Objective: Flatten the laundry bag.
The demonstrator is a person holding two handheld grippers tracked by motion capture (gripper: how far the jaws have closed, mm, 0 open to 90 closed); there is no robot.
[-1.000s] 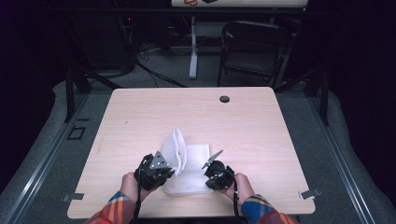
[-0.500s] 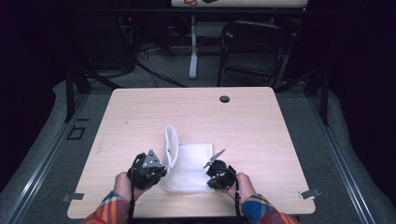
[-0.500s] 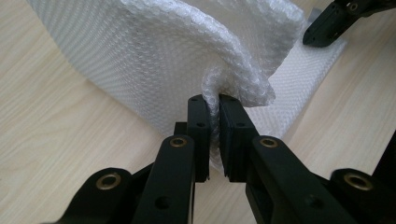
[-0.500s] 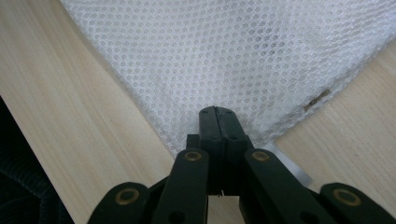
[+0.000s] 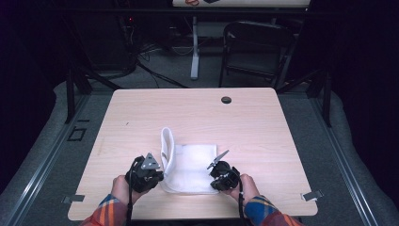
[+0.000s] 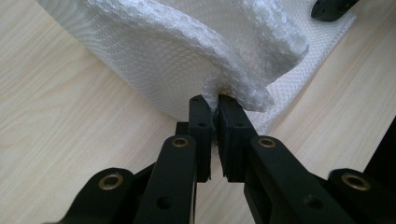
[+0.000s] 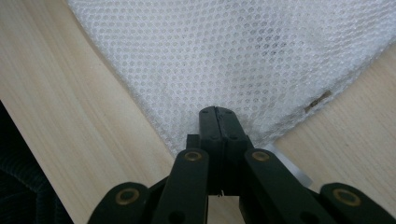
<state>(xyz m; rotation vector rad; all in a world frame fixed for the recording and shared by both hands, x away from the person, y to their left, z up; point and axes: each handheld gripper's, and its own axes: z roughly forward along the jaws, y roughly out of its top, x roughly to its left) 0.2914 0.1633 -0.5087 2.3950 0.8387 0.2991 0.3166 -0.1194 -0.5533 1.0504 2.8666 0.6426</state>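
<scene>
White mesh cloth point(image 5: 190, 167) is mid-fold: your left gripper point(image 6: 215, 105) pinches its raised edge, your right gripper point(image 7: 218, 116) clamps the near corner; next, probably carry left edge across.

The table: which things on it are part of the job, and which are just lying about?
In use:
- white cloth, left edge lifted
- left gripper, pinching the cloth's fold
- right gripper, shut at the cloth's corner

Lying about:
- black disc near the table's far edge
- chair behind
</scene>
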